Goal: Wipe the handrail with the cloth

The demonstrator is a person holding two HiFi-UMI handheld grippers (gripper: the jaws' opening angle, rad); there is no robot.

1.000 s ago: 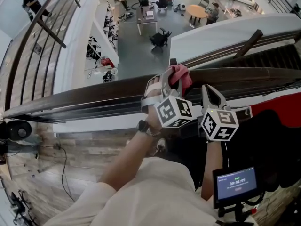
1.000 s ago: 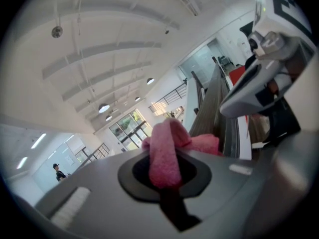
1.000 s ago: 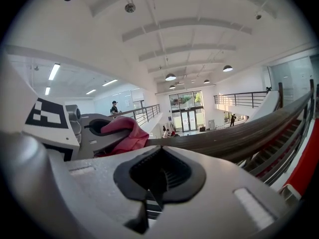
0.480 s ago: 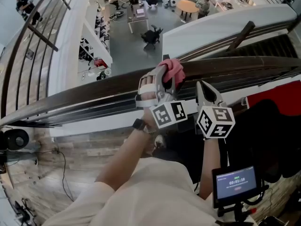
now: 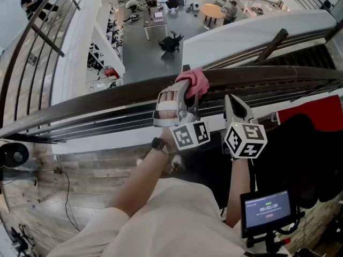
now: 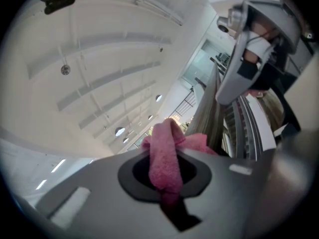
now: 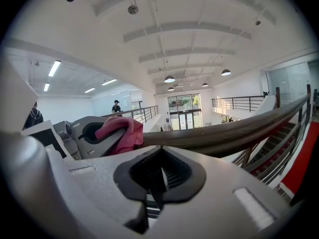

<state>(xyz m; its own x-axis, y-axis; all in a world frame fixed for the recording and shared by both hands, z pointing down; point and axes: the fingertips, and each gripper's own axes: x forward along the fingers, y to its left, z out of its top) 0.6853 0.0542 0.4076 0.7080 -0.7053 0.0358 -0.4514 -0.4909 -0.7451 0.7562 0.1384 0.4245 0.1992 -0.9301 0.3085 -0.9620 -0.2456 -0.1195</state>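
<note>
Head view: left gripper tight on one cloth, one handrail, right gripper closed.

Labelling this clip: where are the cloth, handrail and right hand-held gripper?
cloth [image 5: 194, 83], head view, bunched top.
handrail [image 7: 224, 136], right gripper view, bare top surface.
right hand-held gripper [image 5: 230, 99], head view, closed tips.

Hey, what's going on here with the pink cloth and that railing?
A person is wiping the wooden handrail of an upper level that overlooks a hall below. The left gripper has its jaws shut on a pink cloth, which lies on top of the rail. The right gripper is shut and empty, held beside the rail.
</note>
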